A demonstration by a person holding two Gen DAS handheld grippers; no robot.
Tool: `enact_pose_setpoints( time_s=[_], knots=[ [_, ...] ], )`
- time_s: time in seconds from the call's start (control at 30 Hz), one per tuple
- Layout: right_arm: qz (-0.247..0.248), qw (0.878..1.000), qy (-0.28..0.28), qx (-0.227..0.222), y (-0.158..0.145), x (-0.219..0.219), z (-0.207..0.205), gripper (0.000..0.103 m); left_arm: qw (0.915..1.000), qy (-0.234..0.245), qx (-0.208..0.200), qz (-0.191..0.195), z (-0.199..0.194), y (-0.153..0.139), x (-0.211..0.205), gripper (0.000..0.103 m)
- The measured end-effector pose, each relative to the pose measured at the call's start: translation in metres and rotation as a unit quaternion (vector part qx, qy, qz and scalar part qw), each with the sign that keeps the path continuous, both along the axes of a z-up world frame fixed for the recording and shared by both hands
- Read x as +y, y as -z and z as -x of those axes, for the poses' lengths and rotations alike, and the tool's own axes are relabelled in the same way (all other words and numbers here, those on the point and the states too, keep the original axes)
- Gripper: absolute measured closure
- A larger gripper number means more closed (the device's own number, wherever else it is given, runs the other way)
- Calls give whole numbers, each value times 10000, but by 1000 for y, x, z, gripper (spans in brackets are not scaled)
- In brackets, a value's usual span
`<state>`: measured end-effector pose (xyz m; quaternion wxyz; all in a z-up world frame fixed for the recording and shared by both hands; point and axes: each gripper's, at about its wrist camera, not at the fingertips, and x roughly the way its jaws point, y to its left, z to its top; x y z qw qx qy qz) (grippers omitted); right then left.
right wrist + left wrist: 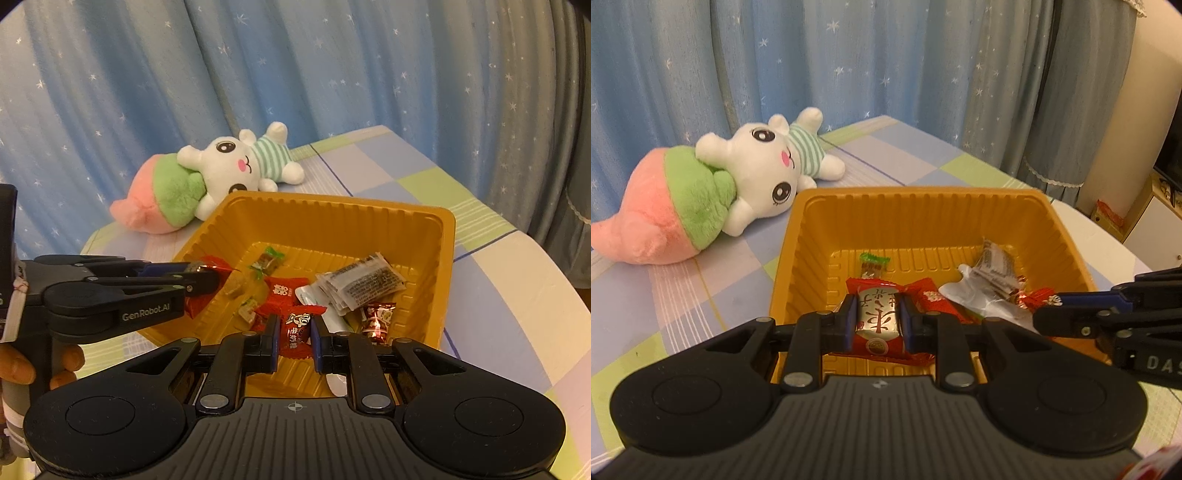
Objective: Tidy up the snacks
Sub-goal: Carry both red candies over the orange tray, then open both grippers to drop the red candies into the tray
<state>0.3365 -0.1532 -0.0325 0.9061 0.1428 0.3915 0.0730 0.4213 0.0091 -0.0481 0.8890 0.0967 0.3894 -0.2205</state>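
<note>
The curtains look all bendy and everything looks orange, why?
Left wrist view: the fisheye lens bows the curtains and darkens the corners. Right wrist view: same bending of the curtains, and warm room light tints the tray and tablecloth orange-yellow.

The left gripper (pixel 877 321) pinches a red-and-silver snack packet (pixel 877 325) over the near side of the yellow tray (pixel 912 206); a plush rabbit (pixel 768 166) lies far left.
</note>
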Motion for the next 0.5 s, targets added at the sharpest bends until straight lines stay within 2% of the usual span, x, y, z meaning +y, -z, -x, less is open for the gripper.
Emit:
enact_pose_setpoints(
  time_s=[0.23, 0.33, 0.5],
  knots=[
    [-25, 10000, 13, 62, 5, 0, -5, 85, 9999, -64, 119, 6, -5, 11, 3, 79],
    [-22, 10000, 14, 82, 6, -1, -6, 85, 9998, -72, 180, 93, -6, 10, 6, 74],
    [-47, 9999, 18, 119, 8, -2, -6, 85, 9994, -124, 226, 231, -1, 6, 17, 73]
  ],
)
